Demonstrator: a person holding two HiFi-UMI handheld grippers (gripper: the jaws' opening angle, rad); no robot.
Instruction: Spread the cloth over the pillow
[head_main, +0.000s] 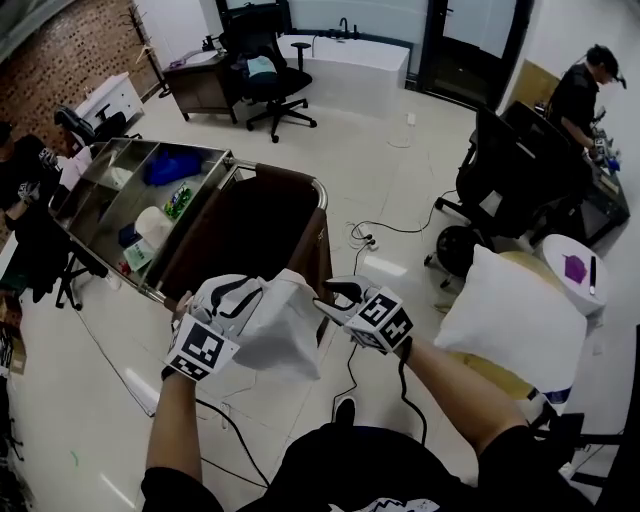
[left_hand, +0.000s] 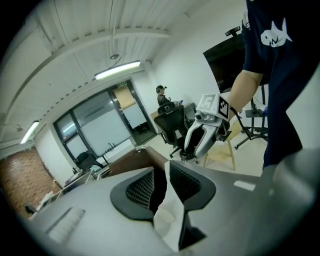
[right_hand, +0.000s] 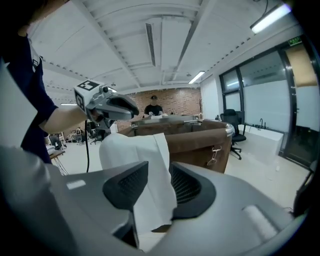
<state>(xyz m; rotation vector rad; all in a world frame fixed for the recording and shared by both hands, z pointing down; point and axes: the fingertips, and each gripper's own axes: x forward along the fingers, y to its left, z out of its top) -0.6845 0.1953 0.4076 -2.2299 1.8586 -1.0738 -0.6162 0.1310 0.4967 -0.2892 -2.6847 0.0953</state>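
Trolley bin (head_main: 175, 148) holds blue bundle (head_main: 172, 167), green packet (head_main: 178, 200).

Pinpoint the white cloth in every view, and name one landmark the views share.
Head view: cloth low centre, just below the brown cart.
Left gripper view: bottom centre, a fold between the left tongs.
Right gripper view: centre, hanging between the right tongs.
Shared landmark: the brown cart, beyond the cloth in all three.
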